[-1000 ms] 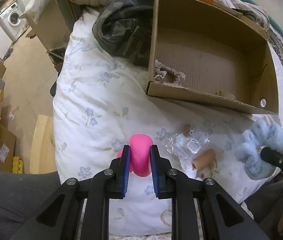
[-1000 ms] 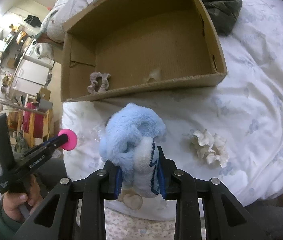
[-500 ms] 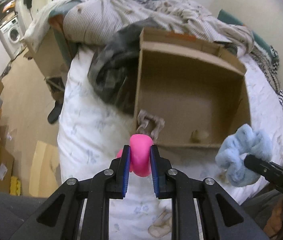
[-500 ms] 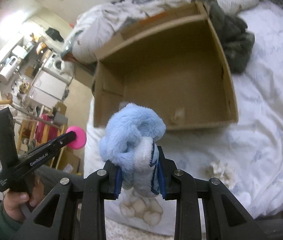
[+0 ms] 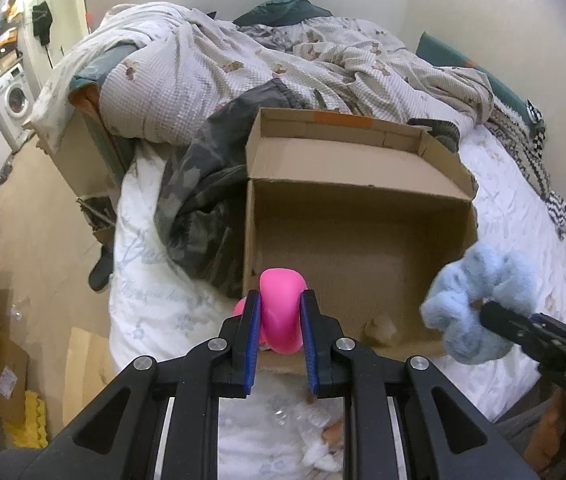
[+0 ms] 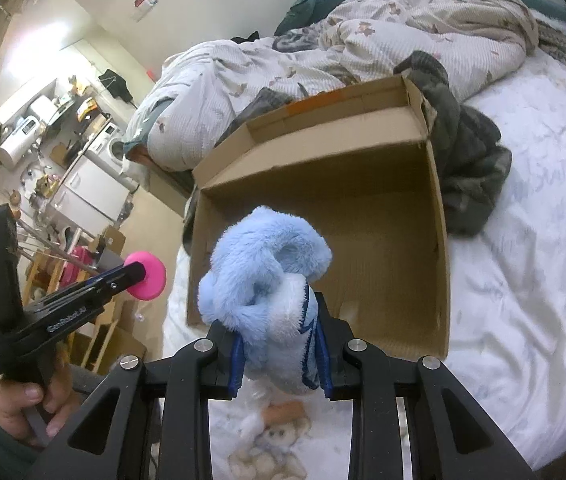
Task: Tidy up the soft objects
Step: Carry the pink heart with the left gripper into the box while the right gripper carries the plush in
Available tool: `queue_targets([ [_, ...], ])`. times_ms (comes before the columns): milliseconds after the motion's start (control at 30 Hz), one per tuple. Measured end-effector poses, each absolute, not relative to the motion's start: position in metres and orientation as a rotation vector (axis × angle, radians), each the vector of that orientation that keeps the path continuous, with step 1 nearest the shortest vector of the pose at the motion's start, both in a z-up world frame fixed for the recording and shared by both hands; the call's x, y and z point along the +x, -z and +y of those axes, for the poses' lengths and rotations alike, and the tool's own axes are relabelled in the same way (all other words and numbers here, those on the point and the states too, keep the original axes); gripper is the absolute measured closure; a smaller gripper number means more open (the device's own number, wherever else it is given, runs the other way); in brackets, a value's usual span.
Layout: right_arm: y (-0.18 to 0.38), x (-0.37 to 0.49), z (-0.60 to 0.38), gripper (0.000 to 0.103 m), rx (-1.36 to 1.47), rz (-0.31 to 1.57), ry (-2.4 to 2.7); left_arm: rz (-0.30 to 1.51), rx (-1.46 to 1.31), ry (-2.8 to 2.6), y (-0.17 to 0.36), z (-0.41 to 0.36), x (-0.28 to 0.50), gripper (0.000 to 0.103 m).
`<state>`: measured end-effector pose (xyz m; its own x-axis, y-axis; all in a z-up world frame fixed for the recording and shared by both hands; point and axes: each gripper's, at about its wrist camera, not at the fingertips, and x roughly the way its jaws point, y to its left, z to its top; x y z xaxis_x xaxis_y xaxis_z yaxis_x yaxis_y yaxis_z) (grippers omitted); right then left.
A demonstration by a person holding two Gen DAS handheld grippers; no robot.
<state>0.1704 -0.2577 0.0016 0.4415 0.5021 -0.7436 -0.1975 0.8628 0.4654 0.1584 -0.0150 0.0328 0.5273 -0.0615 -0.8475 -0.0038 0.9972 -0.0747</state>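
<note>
The left gripper (image 5: 281,330) is pinching a pink puff (image 5: 281,308) and the right gripper (image 6: 279,346) is clamping a blue scrunchie (image 6: 263,276), both hanging just before the open box (image 5: 363,184) ahead, so carrying each past the near wall before letting go seems wise

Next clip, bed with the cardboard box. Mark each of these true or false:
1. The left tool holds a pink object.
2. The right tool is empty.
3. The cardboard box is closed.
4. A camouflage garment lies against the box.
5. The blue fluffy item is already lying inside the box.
1. True. The left tool is shut on the pink object.
2. False. The right tool is shut on a blue fluffy item.
3. False. The cardboard box is open on top.
4. True. The camouflage garment rests against one side of the box.
5. False. The blue fluffy item is held in the right tool, off the bed.
</note>
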Motion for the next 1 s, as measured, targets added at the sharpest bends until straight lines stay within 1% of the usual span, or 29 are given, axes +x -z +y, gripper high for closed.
queue_targets([
  [100,0.001,0.180,-0.256,0.072,0.298,1.004,-0.448,1.006,-0.060,0.040,-0.032,-0.022,0.167,0.086],
  [233,0.014,0.182,-0.258,0.072,0.318,0.976,-0.424,1.003,-0.033,0.040,-0.020,-0.030,0.179,0.085],
  [400,0.029,0.189,-0.255,0.072,0.306,1.012,-0.381,0.972,-0.042,0.057,0.000,-0.034,0.184,0.085],
  [500,0.041,0.193,-0.256,0.072,0.307,1.045,-0.360,0.999,-0.067,0.078,0.013,-0.034,0.188,0.085],
  [667,0.057,0.203,-0.260,0.072,0.316,1.100,-0.326,1.014,-0.031,0.082,0.028,-0.040,0.191,0.085],
  [1000,0.071,0.207,-0.256,0.072,0.301,1.145,-0.312,1.050,-0.005,0.096,0.050,-0.049,0.194,0.085],
])
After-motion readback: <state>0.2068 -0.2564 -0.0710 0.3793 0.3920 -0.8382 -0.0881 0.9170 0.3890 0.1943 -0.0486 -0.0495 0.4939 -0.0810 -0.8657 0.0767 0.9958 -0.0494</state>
